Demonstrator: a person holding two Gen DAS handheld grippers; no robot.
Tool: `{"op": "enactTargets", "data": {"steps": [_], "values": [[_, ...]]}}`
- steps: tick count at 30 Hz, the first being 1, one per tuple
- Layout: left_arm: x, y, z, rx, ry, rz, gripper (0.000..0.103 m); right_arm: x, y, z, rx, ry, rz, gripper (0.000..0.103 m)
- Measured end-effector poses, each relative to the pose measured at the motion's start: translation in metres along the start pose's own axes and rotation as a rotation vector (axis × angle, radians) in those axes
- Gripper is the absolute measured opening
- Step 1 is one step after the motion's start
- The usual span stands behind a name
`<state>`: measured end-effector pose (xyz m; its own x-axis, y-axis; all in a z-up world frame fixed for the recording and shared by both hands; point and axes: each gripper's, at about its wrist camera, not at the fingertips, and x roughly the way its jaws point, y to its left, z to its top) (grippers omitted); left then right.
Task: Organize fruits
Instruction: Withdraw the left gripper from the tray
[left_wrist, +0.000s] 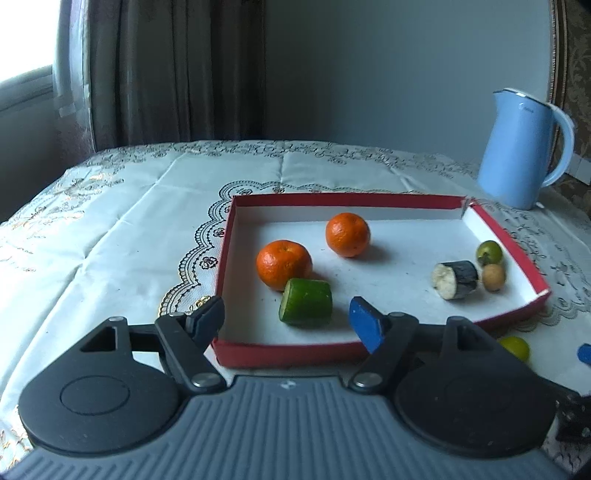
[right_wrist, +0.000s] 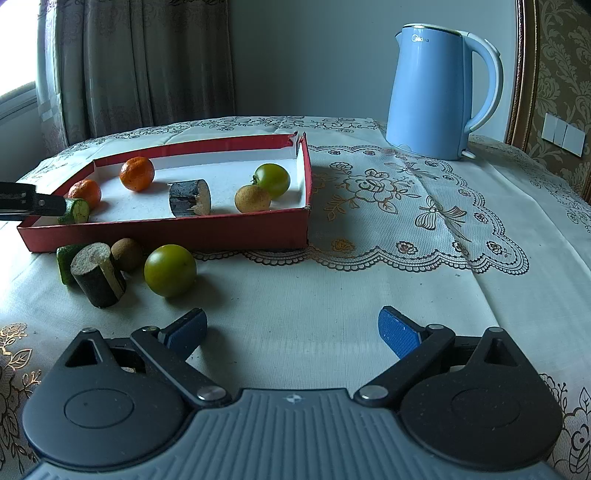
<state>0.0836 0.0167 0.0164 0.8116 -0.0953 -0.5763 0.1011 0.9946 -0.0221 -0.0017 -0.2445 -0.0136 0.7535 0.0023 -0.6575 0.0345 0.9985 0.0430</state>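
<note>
A red tray with a white inside holds two oranges, a green cucumber piece, a dark-skinned cut piece, a green tomato and a small tan fruit. My left gripper is open, its jaws either side of the cucumber piece over the tray's near-left corner. My right gripper is open and empty above bare cloth. In front of the tray lie a green tomato, a dark cut piece, a brown fruit and another cucumber piece.
A light blue electric kettle stands behind the tray at the right. A white tablecloth with a lace overlay covers the table. Curtains and a window lie behind at the left.
</note>
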Motion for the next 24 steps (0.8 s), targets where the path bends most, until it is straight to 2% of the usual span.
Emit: {"op": "enactTargets", "data": {"steps": [12, 24], "values": [[-0.038, 0.002, -0.026, -0.011, -0.021, -0.012, 0.080, 0.000, 0.000, 0.000, 0.000, 0.001, 0.000, 0.100], [-0.019, 0.008, -0.049, -0.017, 0.051, 0.025, 0.080, 0.000, 0.000, 0.000, 0.000, 0.001, 0.000, 0.100]]}}
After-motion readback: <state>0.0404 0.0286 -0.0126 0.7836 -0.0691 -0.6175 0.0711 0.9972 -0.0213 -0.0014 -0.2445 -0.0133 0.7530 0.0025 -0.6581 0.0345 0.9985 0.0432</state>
